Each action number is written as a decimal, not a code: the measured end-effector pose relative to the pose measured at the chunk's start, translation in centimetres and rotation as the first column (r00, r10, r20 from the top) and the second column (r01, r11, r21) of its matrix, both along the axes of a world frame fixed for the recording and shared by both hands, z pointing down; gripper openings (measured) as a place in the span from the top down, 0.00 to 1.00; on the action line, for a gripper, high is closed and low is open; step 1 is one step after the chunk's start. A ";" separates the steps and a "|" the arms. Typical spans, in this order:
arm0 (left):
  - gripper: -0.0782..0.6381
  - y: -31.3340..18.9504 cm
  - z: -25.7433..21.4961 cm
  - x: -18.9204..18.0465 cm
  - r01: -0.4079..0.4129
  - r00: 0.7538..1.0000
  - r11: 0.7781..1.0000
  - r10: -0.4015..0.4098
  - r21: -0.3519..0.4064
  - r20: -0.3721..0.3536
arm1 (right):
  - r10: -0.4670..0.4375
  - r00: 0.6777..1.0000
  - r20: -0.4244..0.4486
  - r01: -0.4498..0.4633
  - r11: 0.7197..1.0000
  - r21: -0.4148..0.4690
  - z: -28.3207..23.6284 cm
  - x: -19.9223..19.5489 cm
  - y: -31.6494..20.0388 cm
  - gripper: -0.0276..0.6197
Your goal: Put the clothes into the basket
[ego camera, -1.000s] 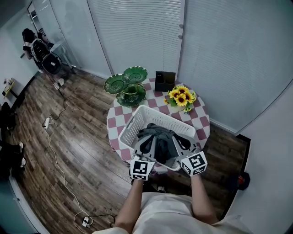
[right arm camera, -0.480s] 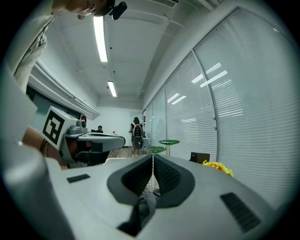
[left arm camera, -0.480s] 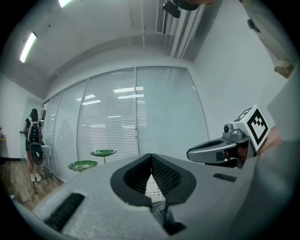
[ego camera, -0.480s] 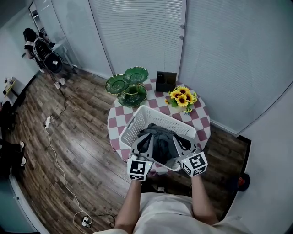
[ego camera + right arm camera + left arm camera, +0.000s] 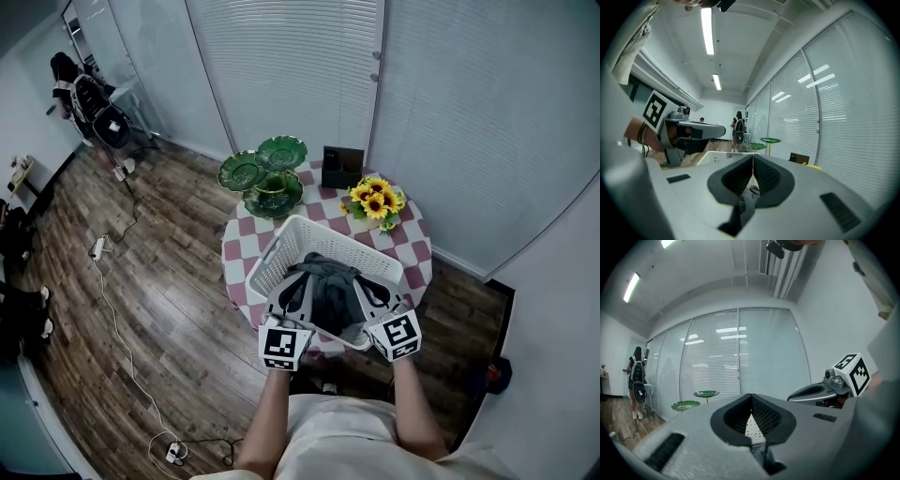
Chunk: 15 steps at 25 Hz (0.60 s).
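Observation:
A white perforated basket sits at the near side of the round checkered table, with dark grey clothes piled inside. Both grippers hold its near rim. My left gripper is shut on the rim at the left, and the white perforated wall shows between its pads. My right gripper is shut at the right side of the rim, with a fold of grey cloth caught between its jaws. In the right gripper view the white rim runs off to the left.
A green tiered dish, a black box and a sunflower bunch stand at the table's far side. Blind-covered glass walls rise behind. A cable trails over the wooden floor, and a person with a backpack stands far left.
My left gripper has lifted a little with its side of the basket rim. My right gripper has stayed where it was, and both stay shut.

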<state>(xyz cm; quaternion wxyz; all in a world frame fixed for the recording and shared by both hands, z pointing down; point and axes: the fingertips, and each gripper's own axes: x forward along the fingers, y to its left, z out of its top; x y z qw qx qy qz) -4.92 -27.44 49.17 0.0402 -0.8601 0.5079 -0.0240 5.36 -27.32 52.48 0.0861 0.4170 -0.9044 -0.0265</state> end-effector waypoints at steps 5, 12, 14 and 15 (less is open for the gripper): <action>0.87 0.1 0.2 -0.1 0.001 1.000 1.000 -0.001 0.001 0.007 | -0.012 1.000 -0.019 0.012 1.000 -0.002 0.2 -0.3 0.0 0.92; 0.87 -0.1 0.2 -0.3 0.020 0.999 0.999 -0.021 -0.030 -0.038 | -0.014 1.000 -0.003 0.014 1.000 -0.007 0.0 0.0 0.1 0.92; 0.87 -0.1 0.2 -0.4 0.025 0.999 0.999 -0.026 -0.032 -0.031 | -0.018 1.000 -0.009 0.018 1.000 -0.005 0.0 -0.1 0.2 0.92; 0.87 0.0 0.2 -0.4 0.027 0.999 0.999 -0.028 -0.033 -0.029 | -0.020 1.000 -0.009 0.020 1.000 -0.005 0.0 -0.1 0.2 0.92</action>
